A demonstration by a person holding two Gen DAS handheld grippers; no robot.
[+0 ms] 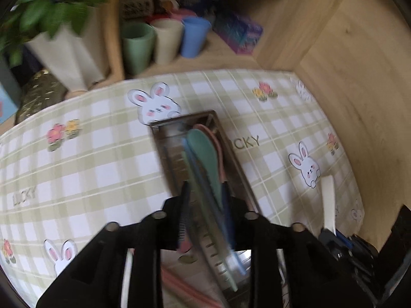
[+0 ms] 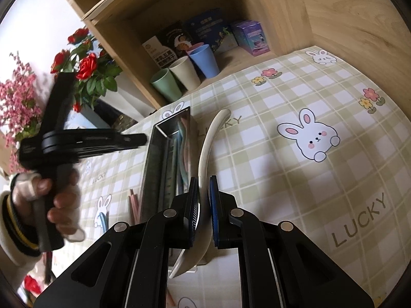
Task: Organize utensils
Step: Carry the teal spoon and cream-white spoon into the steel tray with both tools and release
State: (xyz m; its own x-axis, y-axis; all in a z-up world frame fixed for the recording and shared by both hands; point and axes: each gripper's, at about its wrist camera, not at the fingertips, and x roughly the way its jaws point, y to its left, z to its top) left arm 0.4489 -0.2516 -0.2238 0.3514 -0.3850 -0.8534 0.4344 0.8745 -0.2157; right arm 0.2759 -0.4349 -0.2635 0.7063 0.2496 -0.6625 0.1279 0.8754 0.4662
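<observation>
A metal utensil box [image 1: 205, 154] lies on the checked bunny tablecloth and holds a green spoon [image 1: 205, 156], a pink one [image 1: 214, 138] and blue pieces. My left gripper [image 1: 205, 195] hovers open over the box's near part, nothing clamped between its fingers. In the right wrist view the box [image 2: 164, 159] lies left of centre. My right gripper [image 2: 204, 205] is shut on a cream spoon [image 2: 208, 143], held just right of the box, handle pointing away. The left gripper [image 2: 102, 141] shows there, held by a hand above the box's left side.
Green, cream and blue cups [image 2: 185, 74] stand in the wooden shelf at the back, with boxes [image 2: 251, 37] behind them. Flowers in a white vase [image 1: 64, 51] stand at left. Pink chopsticks [image 2: 133, 204] lie left of the box. Wooden wall [image 1: 359, 77] on the right.
</observation>
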